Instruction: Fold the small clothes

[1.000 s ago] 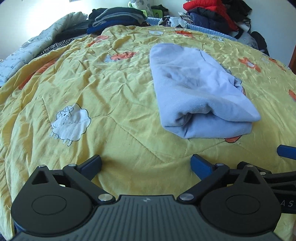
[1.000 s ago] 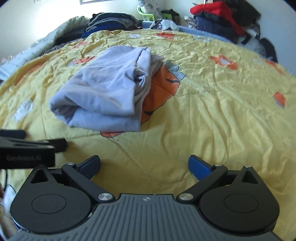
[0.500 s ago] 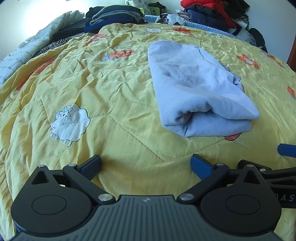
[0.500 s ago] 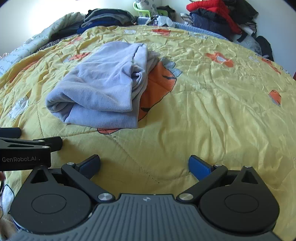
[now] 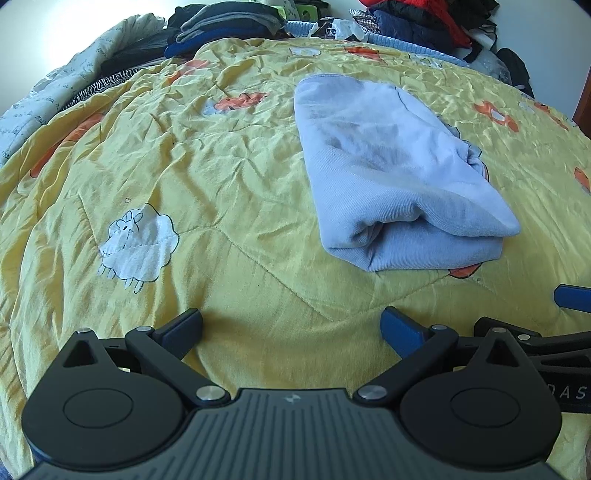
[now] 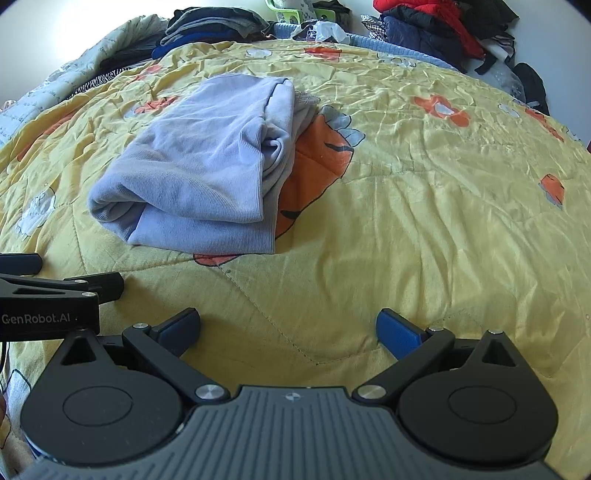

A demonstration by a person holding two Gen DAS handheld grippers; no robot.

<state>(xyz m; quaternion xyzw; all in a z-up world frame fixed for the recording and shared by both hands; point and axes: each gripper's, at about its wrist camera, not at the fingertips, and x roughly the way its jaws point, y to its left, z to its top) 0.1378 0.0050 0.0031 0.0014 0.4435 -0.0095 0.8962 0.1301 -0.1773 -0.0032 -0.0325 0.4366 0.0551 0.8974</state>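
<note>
A light blue garment (image 5: 391,173) lies folded into a thick bundle on the yellow quilt (image 5: 184,177), ahead and right of my left gripper (image 5: 291,325). In the right wrist view the same garment (image 6: 207,170) lies ahead and left of my right gripper (image 6: 288,326). Both grippers are open and empty, low over the quilt, a short way back from the garment's near edge. The left gripper's body shows at the left edge of the right wrist view (image 6: 48,306).
Piles of dark folded clothes (image 5: 225,29) and red and navy clothes (image 5: 428,22) line the bed's far edge. A grey-white blanket (image 5: 55,85) lies along the far left. A wall stands behind the bed.
Both grippers have tilted down slightly and drifted a little, so the far clothes piles sit higher in view. The garment has not moved. The jaws stay open.
</note>
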